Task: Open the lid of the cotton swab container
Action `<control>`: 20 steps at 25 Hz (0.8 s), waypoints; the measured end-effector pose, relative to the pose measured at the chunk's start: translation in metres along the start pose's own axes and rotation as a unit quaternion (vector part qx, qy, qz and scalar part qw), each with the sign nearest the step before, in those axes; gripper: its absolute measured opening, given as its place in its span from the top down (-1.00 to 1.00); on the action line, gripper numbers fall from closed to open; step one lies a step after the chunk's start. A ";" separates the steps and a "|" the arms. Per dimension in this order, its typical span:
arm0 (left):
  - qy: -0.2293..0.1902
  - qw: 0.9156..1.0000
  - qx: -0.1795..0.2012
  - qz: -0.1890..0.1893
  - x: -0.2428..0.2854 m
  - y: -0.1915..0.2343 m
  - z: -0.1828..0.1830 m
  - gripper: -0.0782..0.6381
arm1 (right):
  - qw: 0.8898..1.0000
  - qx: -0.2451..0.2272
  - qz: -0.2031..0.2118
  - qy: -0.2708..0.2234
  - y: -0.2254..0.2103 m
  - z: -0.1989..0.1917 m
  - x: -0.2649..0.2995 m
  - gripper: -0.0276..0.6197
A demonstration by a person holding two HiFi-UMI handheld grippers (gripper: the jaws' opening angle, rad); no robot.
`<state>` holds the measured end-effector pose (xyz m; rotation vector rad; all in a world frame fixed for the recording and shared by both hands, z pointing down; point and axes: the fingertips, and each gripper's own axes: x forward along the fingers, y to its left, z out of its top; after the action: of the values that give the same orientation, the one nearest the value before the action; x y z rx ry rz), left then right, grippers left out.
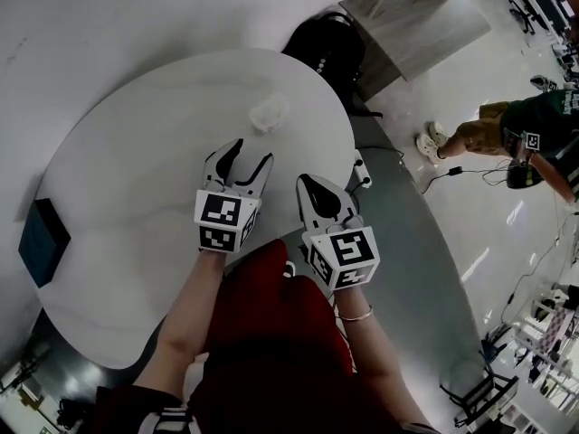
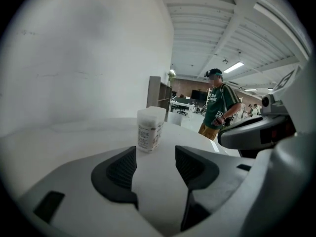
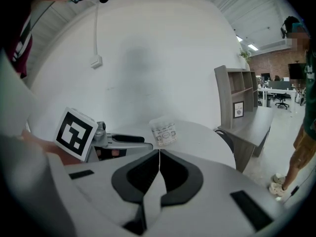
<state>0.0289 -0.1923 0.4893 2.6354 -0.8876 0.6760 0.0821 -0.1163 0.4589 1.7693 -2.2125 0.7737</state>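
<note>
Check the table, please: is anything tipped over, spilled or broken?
Nothing stands out. The cotton swab container stands upright on the table, and nothing is spilled around it.

Left claw [image 1: 251,155] spread, right claw [image 1: 303,181] closed.
I hold both side by side, near but apart, pointing forward away from me. The left jaws stand wide with nothing between them, the right jaws meet, and my 2 bare forearms [image 1: 194,306] reach out behind them.

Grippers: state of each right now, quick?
Left gripper: open, empty; cotton swab container stands ahead, untouched.
Right gripper: shut, empty.
</note>
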 end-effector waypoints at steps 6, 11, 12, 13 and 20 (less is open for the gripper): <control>0.020 1.000 0.007 0.002 0.005 -0.001 -0.003 0.14 | 1.000 0.006 0.004 0.010 -0.005 -0.003 0.011 0.86; 0.022 1.000 0.009 0.004 0.007 0.001 0.002 0.13 | 1.000 0.008 0.005 0.015 -0.006 -0.005 0.014 0.86; 0.022 1.000 0.008 0.006 0.008 0.003 0.002 0.13 | 1.000 0.008 0.004 0.015 -0.006 -0.005 0.014 0.86; 0.023 1.000 0.008 0.007 0.010 0.005 0.003 0.13 | 1.000 0.009 0.004 0.016 -0.007 -0.005 0.015 0.86; 0.026 0.999 0.038 0.016 0.026 0.015 0.018 0.10 | 1.000 0.011 0.001 0.020 -0.014 -0.002 0.020 0.86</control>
<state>0.0439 -0.2241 0.4892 2.6626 -0.9075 0.7967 0.0899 -0.1339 0.4735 1.7469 -2.1890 0.8287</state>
